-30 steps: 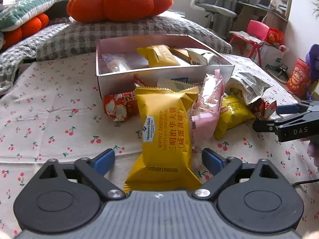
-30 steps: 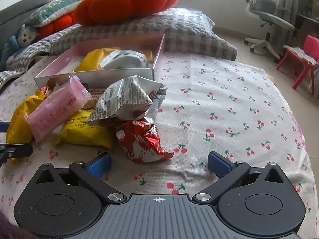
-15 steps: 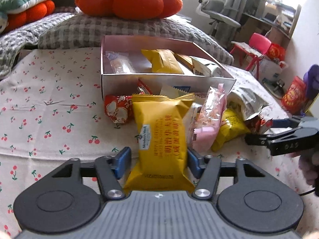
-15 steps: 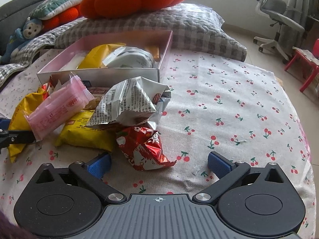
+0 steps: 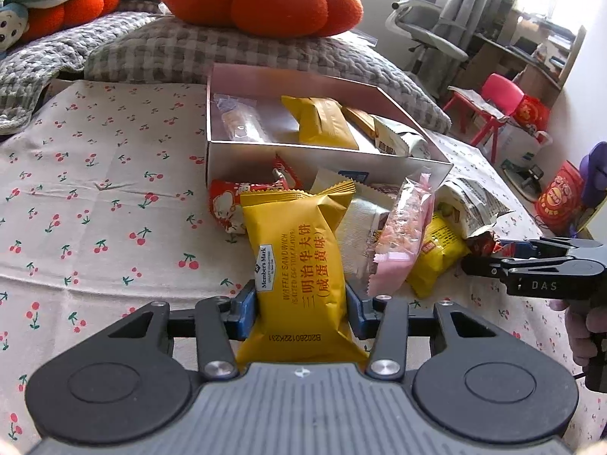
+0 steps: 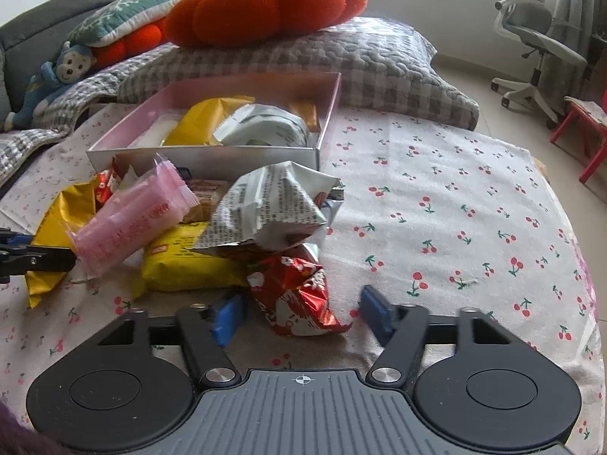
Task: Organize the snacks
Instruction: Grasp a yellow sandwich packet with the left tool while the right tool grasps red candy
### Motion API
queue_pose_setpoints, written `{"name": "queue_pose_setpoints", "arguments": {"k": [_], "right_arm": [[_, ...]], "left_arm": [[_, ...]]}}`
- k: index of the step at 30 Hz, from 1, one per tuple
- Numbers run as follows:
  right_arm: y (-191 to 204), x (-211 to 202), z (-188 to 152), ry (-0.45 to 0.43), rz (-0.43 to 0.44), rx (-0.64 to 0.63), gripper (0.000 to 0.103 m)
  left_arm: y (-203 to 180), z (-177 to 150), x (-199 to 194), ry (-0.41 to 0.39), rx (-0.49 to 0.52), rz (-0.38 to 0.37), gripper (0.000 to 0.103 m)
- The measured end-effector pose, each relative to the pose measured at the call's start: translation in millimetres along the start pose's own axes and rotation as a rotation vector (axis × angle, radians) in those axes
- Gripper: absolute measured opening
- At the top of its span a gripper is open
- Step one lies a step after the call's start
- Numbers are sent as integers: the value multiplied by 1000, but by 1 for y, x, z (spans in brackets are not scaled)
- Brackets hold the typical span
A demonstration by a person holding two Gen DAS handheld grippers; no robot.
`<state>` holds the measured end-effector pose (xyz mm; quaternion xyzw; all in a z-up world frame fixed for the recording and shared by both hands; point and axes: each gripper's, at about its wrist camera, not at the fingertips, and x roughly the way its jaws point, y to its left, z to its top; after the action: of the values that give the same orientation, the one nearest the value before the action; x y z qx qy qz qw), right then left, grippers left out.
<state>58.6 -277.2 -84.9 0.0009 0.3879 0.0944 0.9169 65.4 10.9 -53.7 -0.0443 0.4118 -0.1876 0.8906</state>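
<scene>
Where pink packet [image 5: 398, 242] leans (touching): yellow packet [image 5: 299, 265]

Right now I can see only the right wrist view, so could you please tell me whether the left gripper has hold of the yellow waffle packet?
Observer: Yes. The left gripper has its fingers pressed against both sides of the yellow waffle packet, near its lower end.
Operator: Thank you. Is anything tucked behind that packet on its far side from me?
Observer: A red packet lies there, partly under the yellow one's top corner, in front of the box.
Operator: And what sits in that end of the box?
Observer: A clear packet with something pale inside.
</scene>
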Motion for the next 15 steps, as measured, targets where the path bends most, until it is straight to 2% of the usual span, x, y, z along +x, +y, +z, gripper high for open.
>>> {"name": "queue_pose_setpoints", "arguments": {"k": [1,4,15], "right_arm": [[0,-1,0,-1,3,2,49],[-1,-3,0,-3,18,8,38],[-1,-18,-3,-9,37,24,35]], "left_arm": [[0,0,0,0,0,0,43],[-1,-1,-1,3,4,-3,42],[-3,0,-6,-5,18,-11,41]]}}
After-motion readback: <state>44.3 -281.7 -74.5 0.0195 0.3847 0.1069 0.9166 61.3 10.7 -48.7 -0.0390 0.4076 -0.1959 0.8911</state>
